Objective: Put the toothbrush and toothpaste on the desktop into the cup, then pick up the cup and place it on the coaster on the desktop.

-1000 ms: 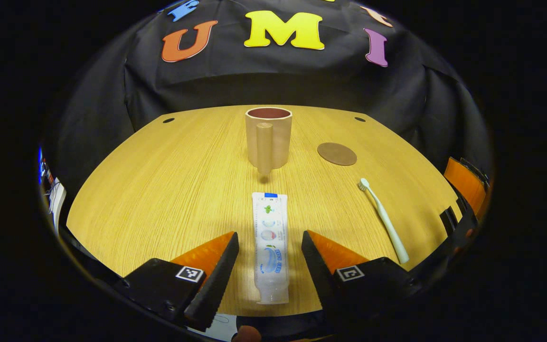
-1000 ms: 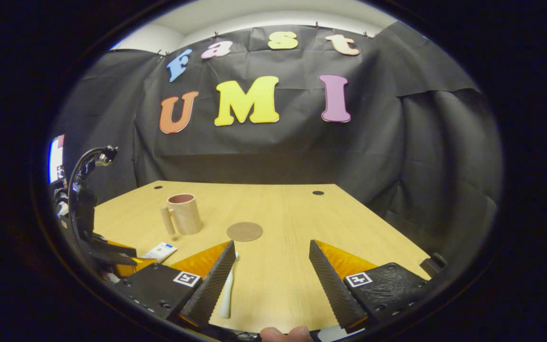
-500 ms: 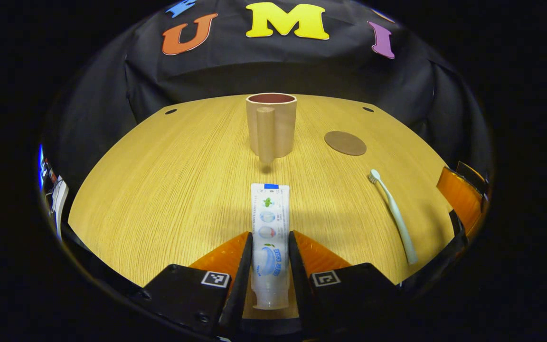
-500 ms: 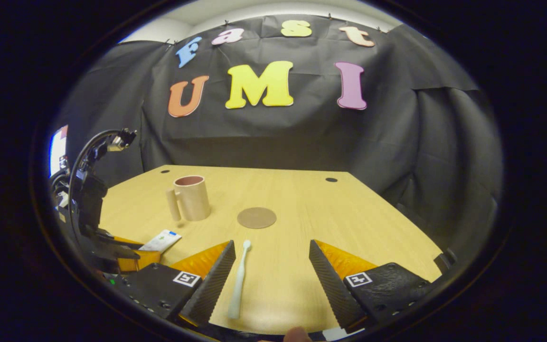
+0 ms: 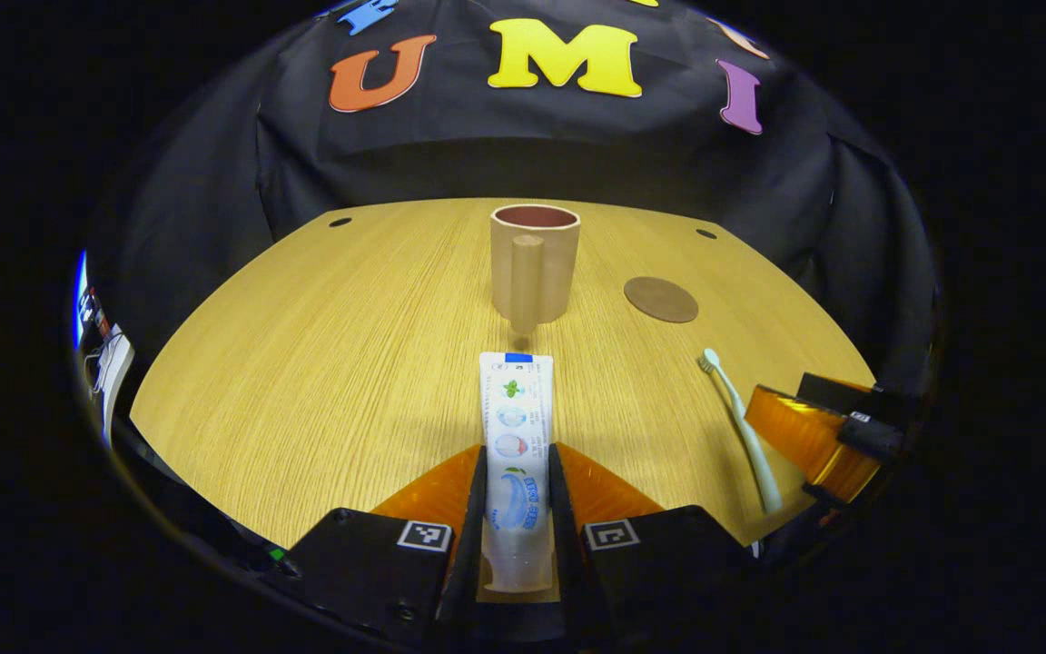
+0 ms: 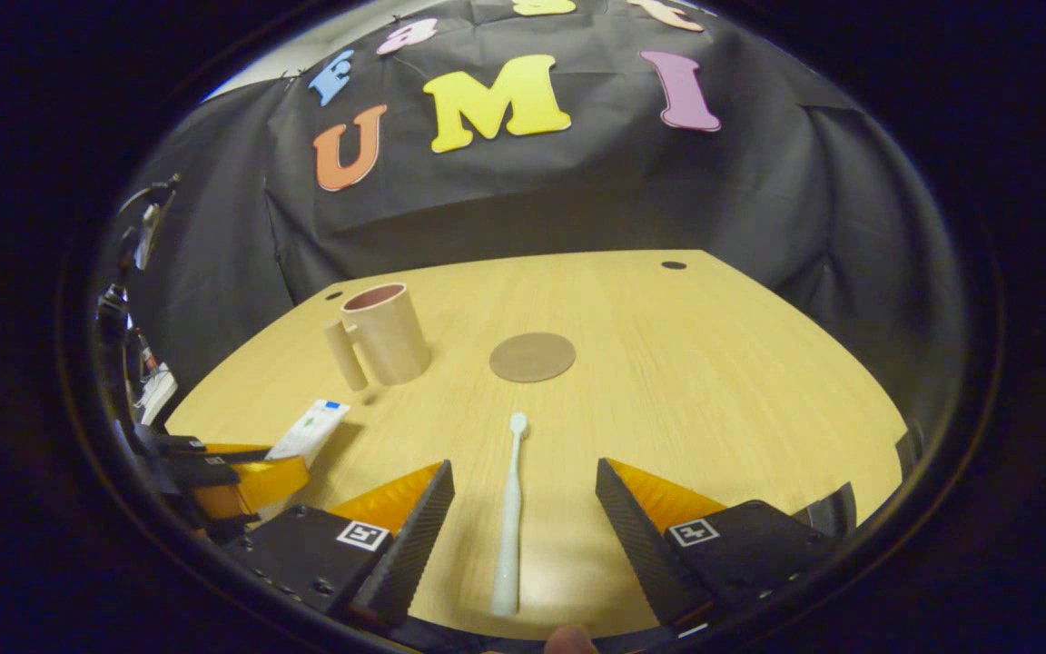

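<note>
My left gripper (image 5: 517, 513) is shut on the cap end of the white toothpaste tube (image 5: 515, 427), which points toward the tan cup (image 5: 535, 265) standing upright with its handle facing me. My right gripper (image 6: 523, 527) stands open just above the table, with the pale toothbrush (image 6: 510, 513) lying between its fingers, bristles toward the round brown coaster (image 6: 532, 356). In the right gripper view the cup (image 6: 387, 334) stands left of the coaster, and the toothpaste (image 6: 310, 431) shows at the far left in the left gripper. In the left gripper view the toothbrush (image 5: 741, 427) and coaster (image 5: 661, 299) lie to the right.
The wooden table (image 5: 323, 336) has small round holes near its far corners. Black cloth walls close off the back and sides. Cables and equipment (image 6: 137, 272) stand at the left edge of the right gripper view.
My left gripper closed on the toothpaste tube. My right gripper moved forward and tipped down, so the toothbrush now lies centred between its open fingers.
</note>
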Available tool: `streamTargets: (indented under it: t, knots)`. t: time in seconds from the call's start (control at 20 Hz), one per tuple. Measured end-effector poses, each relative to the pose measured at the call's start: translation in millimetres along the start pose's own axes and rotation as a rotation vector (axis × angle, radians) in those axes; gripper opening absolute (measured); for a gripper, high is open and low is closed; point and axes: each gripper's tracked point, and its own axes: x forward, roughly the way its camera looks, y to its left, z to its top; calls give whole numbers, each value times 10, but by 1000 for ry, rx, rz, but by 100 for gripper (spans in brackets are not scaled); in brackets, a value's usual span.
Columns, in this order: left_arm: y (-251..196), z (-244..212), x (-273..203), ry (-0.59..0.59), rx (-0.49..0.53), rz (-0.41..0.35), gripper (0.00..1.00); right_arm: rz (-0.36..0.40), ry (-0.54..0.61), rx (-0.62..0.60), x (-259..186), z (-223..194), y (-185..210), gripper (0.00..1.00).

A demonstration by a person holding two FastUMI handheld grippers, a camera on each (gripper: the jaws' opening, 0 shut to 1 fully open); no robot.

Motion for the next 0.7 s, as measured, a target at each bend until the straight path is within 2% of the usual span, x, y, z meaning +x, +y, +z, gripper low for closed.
streamTargets:
  t: [0.15, 0.2, 0.25, 0.35, 0.45, 0.5, 0.55, 0.6, 0.7]
  knots:
    - [62, 179, -119, -61, 3, 8, 39, -17, 35, -30, 153, -75, 59, 94]
    - [78, 244, -164, -83, 6, 12, 39, -26, 34, -32, 198, -57, 72, 96]
    - [83, 308, -218, -103, 9, 14, 39, -34, 33, -36, 231, -36, 84, 91]
    - [95, 395, -326, -139, 10, 10, 39, -52, 41, -43, 340, 1, 81, 88]
    - [89, 509, -371, -169, 5, 5, 39, -61, 74, -22, 428, -30, 81, 68]
    - [98, 545, -402, -186, 0, 1, 39, -77, 101, -5, 471, -81, 42, 55]
    - [110, 579, -414, -200, -3, 3, 39, -81, 85, 10, 470, -32, 30, 45]
    - [129, 618, -426, -215, -6, 7, 39, -94, 86, 20, 505, -35, -14, 28]
    - [151, 701, -446, -232, -12, 11, 39, -62, 91, 45, 542, -24, 8, 3]
